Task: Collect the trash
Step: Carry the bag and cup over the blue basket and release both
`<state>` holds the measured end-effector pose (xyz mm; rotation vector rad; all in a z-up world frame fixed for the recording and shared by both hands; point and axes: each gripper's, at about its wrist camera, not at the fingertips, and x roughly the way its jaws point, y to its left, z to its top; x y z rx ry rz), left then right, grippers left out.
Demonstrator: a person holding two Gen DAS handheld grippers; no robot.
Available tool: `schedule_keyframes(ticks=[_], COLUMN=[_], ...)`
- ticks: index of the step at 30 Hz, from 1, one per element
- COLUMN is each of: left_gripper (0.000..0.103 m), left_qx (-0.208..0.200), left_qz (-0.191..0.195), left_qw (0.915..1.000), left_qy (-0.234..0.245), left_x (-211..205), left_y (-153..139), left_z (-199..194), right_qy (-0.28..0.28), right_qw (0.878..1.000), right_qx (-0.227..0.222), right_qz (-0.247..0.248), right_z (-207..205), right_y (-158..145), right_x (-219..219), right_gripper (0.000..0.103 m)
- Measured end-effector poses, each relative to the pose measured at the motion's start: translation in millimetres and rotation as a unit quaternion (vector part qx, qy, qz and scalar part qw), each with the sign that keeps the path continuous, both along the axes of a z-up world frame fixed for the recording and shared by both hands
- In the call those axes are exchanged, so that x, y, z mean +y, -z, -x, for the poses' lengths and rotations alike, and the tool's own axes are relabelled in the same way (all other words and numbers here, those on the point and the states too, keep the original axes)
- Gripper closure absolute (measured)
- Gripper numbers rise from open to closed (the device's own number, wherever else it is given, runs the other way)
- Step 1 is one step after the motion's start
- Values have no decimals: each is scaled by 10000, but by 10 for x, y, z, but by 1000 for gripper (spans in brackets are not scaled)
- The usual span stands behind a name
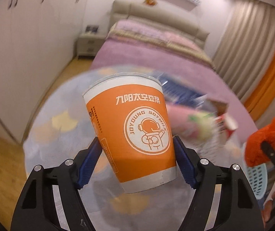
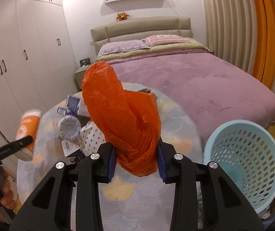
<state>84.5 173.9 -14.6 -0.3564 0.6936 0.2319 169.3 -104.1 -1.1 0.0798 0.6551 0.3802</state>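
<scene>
A bedroom scene, seen from two hand-held grippers above a round table [image 2: 156, 200] covered in a pastel patterned cloth. The left gripper [image 1: 137, 154] held an orange and white paper soy milk cup [image 1: 131, 127], tilted, its blue pads pressed against the cup's lower sides, jaws about half open around it and lifted clear of the table. The right gripper [image 2: 136, 157] had its jaws closed fairly narrow on a crumpled orange plastic bag [image 2: 122, 119], which stood up from between the pads. Just to the right of that gripper stood a pale blue perforated waste basket [image 2: 253, 165]. More litter lay on the table's far left part: blue and white cartons [image 2: 73, 102], a plastic bottle [image 2: 69, 127] on its side, and printed paper [image 2: 91, 138]. Behind the table was a bed with a purple blanket [image 2: 185, 80], with white wardrobes [image 2: 21, 57] to the left.
</scene>
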Motion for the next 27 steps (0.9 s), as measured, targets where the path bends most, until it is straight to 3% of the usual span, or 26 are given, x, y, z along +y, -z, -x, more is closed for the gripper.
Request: schedule_keyframes(ticks=[3, 8, 12, 19, 23, 27], left_gripper=[31, 31, 31, 30, 30, 30], left_qx=[-390, -682, -836, -455, -124, 249], left_qz=[-353, -429, -488, -360, -24, 354], left_qw=[9980, 9894, 9778, 9578, 9419, 9208], left_qy=[356, 1208, 1856, 2814, 3356, 3875], left_x=[-353, -983, -1538, -2464, -2808, -3024], left_y=[-306, -508, -564, -344, -106, 214], left_z=[-15, -298, -536, -1048, -1235, -1403], right_qy=[251, 805, 1345, 2124, 2379, 2540], right_qw=[9997, 9967, 9905, 9747, 9651, 9551], right_qx=[-1, 74, 273, 680, 1095, 1527], right_qz=[-47, -98, -127, -134, -7, 24], right_z=[-27, -76, -157, -401, -547, -595], right_y=[-79, -114, -57, 221, 506, 791], right_x=[-176, -574, -956, -1556, -1791, -1970], right_gripper=[71, 71, 71, 71, 71, 71])
